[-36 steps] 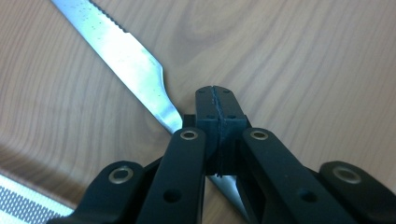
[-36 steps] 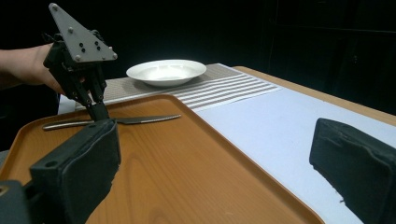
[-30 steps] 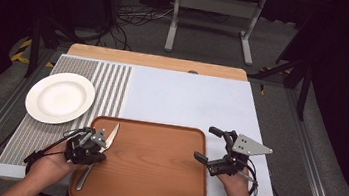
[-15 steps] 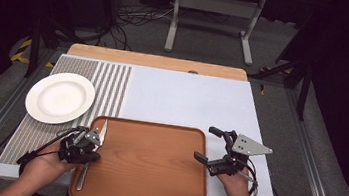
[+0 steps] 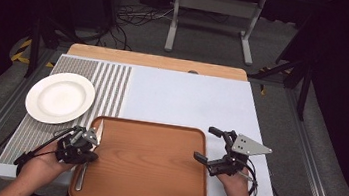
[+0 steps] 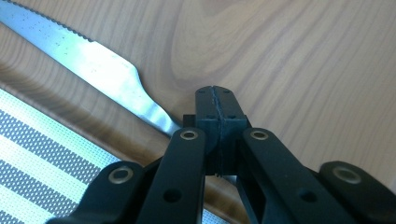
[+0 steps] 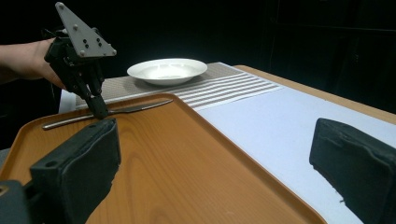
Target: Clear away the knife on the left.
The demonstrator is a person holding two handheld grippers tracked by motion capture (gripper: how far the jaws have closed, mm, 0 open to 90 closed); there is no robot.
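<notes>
Wooden tray (image 5: 144,167) at the near edge of the desk (image 5: 187,99). A knife (image 6: 100,70) with a serrated blade lies along the tray's left rim. The left gripper (image 5: 87,140) stands over the knife's handle, fingers pressed together, apparently pinching it. The right gripper (image 5: 205,144) hovers over the tray's right rim, fingers wide, holding nothing. A white plate (image 5: 60,97) rests beyond the tray's left corner. No legible writing appears.

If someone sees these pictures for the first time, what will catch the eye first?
Likely the big wooden tray at the near edge of the table, with a knife lying along its left rim. The left gripper is shut on that knife, while the open right gripper waits at the tray's right edge. A white plate sits on the striped mat.
</notes>
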